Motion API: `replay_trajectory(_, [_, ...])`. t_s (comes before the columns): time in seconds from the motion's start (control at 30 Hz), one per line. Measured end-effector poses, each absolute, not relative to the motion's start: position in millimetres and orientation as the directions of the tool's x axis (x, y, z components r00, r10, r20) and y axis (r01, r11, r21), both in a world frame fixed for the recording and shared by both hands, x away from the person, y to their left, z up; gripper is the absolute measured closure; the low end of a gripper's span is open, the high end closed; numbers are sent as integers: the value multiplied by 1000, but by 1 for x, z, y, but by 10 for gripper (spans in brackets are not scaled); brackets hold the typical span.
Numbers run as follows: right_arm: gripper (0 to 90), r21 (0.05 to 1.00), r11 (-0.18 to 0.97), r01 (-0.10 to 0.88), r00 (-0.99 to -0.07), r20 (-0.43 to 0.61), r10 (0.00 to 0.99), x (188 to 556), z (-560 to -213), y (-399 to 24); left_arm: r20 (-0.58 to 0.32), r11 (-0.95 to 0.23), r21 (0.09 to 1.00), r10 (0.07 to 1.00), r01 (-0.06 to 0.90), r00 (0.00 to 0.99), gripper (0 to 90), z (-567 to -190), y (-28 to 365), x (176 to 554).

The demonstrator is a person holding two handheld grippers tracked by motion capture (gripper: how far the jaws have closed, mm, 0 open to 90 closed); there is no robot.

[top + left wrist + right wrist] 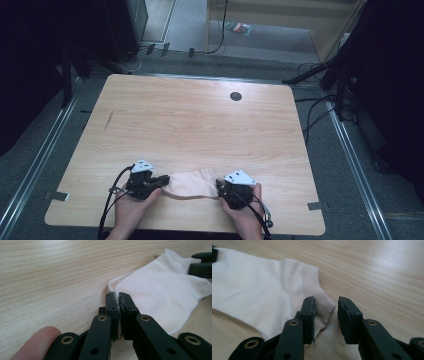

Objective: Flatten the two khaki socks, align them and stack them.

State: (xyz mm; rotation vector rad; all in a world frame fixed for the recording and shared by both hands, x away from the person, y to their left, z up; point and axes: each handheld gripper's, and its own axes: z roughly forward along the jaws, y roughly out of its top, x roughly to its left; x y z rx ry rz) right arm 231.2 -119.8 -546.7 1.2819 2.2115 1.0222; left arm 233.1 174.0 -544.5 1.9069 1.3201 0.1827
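Nearest your body, your left gripper (119, 305) was clamped tight on the toe end of the sock (192, 183), with a thin fold of white knit caught between the pads. Your right gripper (325, 312) stood at the cuff end with its jaws partly apart; the ribbed cuff corner lay between them, against one pad at most and free of the other. So you had one end held and one end loose.

The sock itself lay flat near the front edge of the table (200, 120), stretched between the two grippers.

Risks, as judged from this:
- If you lifted or pulled then, only the toe end would have come up. The cuff would have slid out of the right jaws and the sock would have swung or bunched.
- The cuff corner sat close to the pad tips. Closing there could have pinched just the outer rib, a hold likely to slip under tension.
- The left bite looked shallow too; a hard pull away from the sock could have stripped it free.

Beyond the sock the table was bare wood, apart from a small dark grommet (235, 96) near its far edge.
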Motion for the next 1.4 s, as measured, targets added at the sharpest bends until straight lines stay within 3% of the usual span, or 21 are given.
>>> replay_trajectory(0.13, [668, 761, 329, 559, -501, -6, 865, 242, -548, -117, -291, -132, 687, 851, 715, 437, 865, -546, 172, 235])
replay_trajectory(0.23, [579, 767, 335, 547, -495, -27, 869, 246, -548, -116, -278, -125, 700, 859, 703, 429, 812, -546, 174, 235])
replay_trajectory(0.3, [475, 780, 321, 538, -499, -13, 866, 246, -547, -119, -305, -106, 721, 839, 685, 451, 689, -546, 177, 234])
replay_trajectory(0.47, [202, 834, 206, 513, -491, 88, 867, 249, -536, -141, -286, -68, 791, 837, 608, 466, 193, -536, 185, 228])
replay_trajectory(0.57, [9, 853, 167, 495, -449, 87, 889, 248, -530, -157, -270, -54, 819, 842, 571, 467, 50, -532, 195, 224])
replay_trajectory(0.6, [0, 855, 162, 493, -429, 77, 900, 248, -528, -162, -257, -51, 828, 851, 559, 458, 18, -531, 199, 222])
replay_trajectory(0.77, [0, 869, 85, 487, -428, 153, 890, 250, -520, -193, -280, 6, 837, 863, 547, 421, 16, -530, 225, 219])
replay_trajectory(0.93, [0, 872, 77, 484, -397, 141, 907, 251, -521, -210, -229, -15, 850, 890, 526, 395, 16, -532, 245, 218])
replay_trajectory(1.4, [0, 877, 67, 476, -345, 116, 932, 246, -527, -250, -282, 92, 846, 913, 525, 293, 16, -539, 299, 218])
